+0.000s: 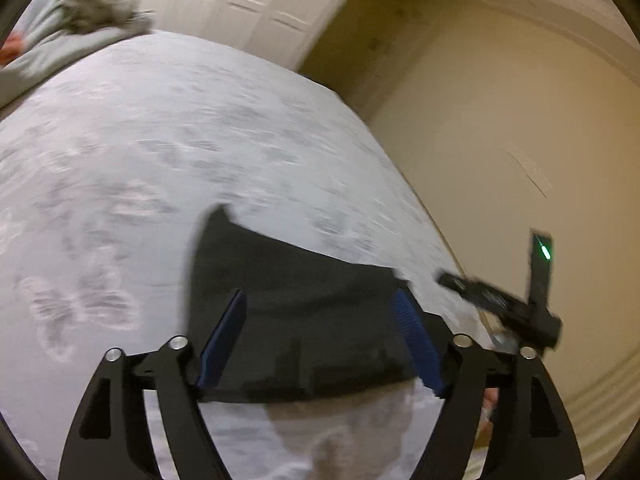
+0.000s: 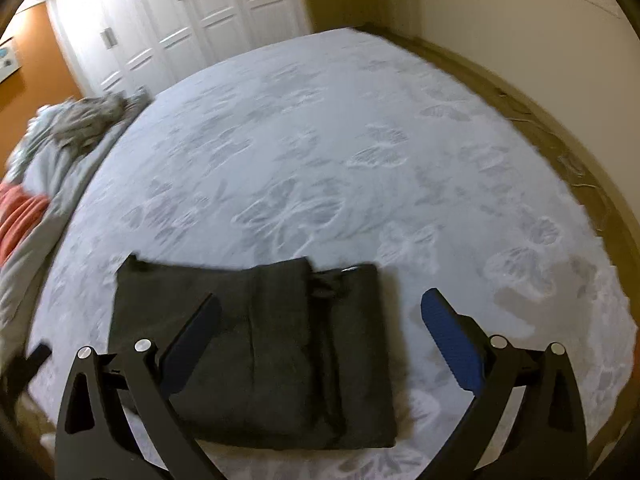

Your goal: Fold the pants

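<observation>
Dark grey pants (image 2: 260,344) lie folded into a flat rectangle on the bed near its front edge, also seen in the left wrist view (image 1: 304,312). My left gripper (image 1: 320,300) is open and hovers just above the pants, its blue pads (image 1: 224,336) spread over the fabric. My right gripper (image 2: 324,304) is open and empty above the pants' right half, its right pad (image 2: 452,340) over bare bedspread. The right gripper's body (image 1: 512,308) shows at the right of the left wrist view.
The bed (image 2: 320,140) has a pale bedspread with butterfly patterns. A pile of grey and orange clothes (image 2: 60,148) lies at its left edge. White wardrobe doors (image 2: 180,20) stand behind, and a cream wall (image 1: 500,140) runs along the right side.
</observation>
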`<state>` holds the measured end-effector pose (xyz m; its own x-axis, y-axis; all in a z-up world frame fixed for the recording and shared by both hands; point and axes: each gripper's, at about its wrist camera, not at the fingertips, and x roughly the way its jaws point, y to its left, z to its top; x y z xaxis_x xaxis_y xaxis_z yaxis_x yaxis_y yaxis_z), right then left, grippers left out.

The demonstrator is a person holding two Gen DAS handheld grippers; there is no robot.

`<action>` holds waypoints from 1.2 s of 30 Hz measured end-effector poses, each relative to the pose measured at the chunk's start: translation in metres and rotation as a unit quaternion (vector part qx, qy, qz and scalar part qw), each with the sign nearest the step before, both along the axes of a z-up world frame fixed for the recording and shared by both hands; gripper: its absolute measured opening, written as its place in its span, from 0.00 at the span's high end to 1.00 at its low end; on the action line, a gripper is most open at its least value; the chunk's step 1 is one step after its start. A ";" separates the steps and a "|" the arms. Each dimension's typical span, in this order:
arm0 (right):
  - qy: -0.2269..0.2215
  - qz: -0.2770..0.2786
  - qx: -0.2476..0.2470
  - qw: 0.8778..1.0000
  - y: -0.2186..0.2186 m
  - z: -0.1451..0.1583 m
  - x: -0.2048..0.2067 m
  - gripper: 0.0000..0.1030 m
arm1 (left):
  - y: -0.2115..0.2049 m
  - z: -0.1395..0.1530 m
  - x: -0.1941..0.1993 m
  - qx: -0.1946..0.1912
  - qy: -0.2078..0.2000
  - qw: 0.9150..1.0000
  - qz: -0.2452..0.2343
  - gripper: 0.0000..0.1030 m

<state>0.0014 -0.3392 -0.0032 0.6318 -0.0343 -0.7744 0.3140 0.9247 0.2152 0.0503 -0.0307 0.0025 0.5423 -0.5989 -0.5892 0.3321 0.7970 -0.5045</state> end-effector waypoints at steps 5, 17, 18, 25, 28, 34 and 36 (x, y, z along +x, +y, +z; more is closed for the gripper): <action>0.058 0.054 0.054 0.995 0.018 -0.039 0.012 0.05 | 0.051 -0.028 0.017 0.044 0.009 0.994 0.102 0.25; 0.038 0.095 -0.002 0.995 0.062 -0.037 0.024 0.84 | 0.034 -0.035 0.006 0.095 -0.022 0.993 0.070 0.25; 0.006 0.093 0.020 0.995 0.055 -0.019 0.017 0.84 | 0.034 -0.035 0.004 0.092 -0.022 0.993 0.068 0.25; 0.121 0.014 -0.002 0.993 -0.004 -0.068 0.015 0.57 | 0.019 -0.055 0.007 0.094 0.013 0.995 0.036 0.25; 0.047 -0.003 0.004 0.999 -0.016 -0.035 -0.004 0.23 | 0.006 -0.063 0.011 0.079 0.034 0.996 0.019 0.25; 0.063 -0.027 0.066 0.995 -0.041 -0.049 -0.020 0.05 | -0.013 -0.096 0.038 0.020 0.112 0.994 0.004 0.25; 0.085 -0.020 0.141 0.986 -0.049 -0.073 -0.014 0.06 | -0.016 -0.111 0.045 -0.010 0.155 0.988 0.003 0.25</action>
<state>-0.0129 -0.3883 -0.0760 0.4951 0.1756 -0.8509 0.4020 0.8219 0.4035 0.0955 -0.0462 -0.1089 0.3419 -0.6100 -0.7149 0.1550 0.7869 -0.5973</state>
